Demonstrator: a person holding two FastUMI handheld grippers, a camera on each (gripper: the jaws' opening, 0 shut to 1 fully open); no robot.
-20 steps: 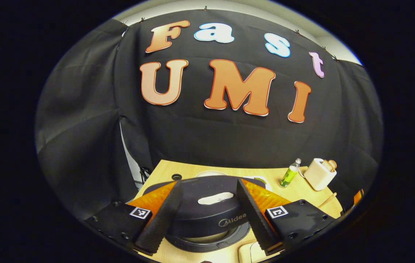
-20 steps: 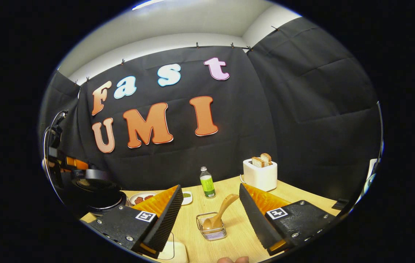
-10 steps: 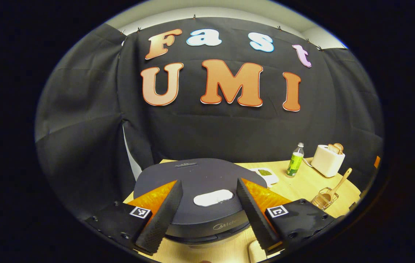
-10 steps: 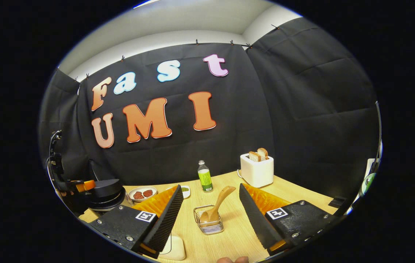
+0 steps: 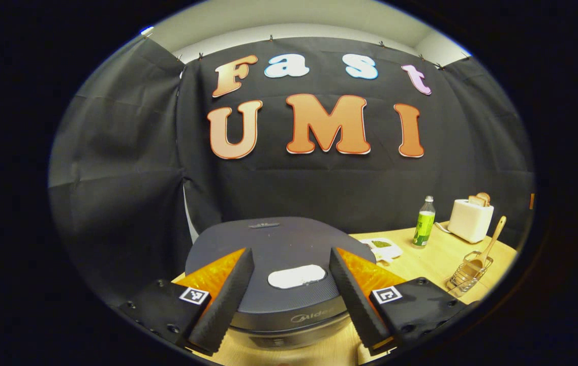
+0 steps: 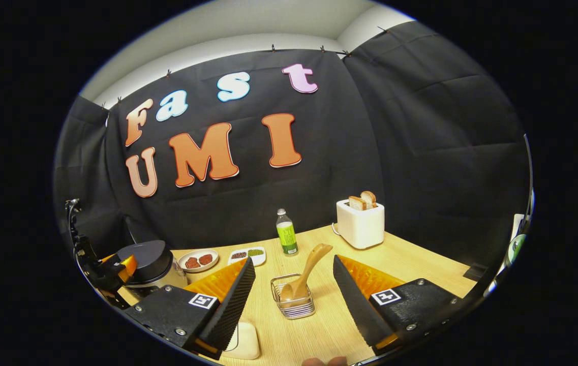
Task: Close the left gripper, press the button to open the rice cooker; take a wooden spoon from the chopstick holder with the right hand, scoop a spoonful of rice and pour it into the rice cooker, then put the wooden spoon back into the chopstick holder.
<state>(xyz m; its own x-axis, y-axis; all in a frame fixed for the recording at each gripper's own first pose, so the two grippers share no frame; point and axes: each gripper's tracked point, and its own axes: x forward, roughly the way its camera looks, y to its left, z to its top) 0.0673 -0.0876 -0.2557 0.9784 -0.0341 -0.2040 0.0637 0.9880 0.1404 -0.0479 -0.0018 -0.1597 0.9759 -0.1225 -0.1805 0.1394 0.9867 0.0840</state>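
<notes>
The dark rice cooker [image 5: 278,244] stands on the wooden table with its lid down and a white button [image 5: 296,276] on top. My left gripper [image 5: 291,252] is open just above the lid, one finger on each side of the button. In the right gripper view the cooker [image 6: 149,256] sits at the far left with the left gripper [image 6: 116,267] beside it. A wooden spoon [image 6: 306,277] leans in the wire chopstick holder [image 6: 293,300], handle tilted up to the right. My right gripper [image 6: 293,262] is open a little short of the holder, with nothing between its fingers.
A green bottle [image 6: 286,233] and a white toaster [image 6: 360,223] holding bread stand at the back. A plate [image 6: 198,260] with red pieces and a small white dish [image 6: 247,254] lie near the cooker. A white rounded object [image 6: 245,340] lies by the front edge.
The cooker lid, raised a second ago, has come down and now lies flat. The left gripper has stayed open above it. The right gripper has shifted only slightly toward the holder.
</notes>
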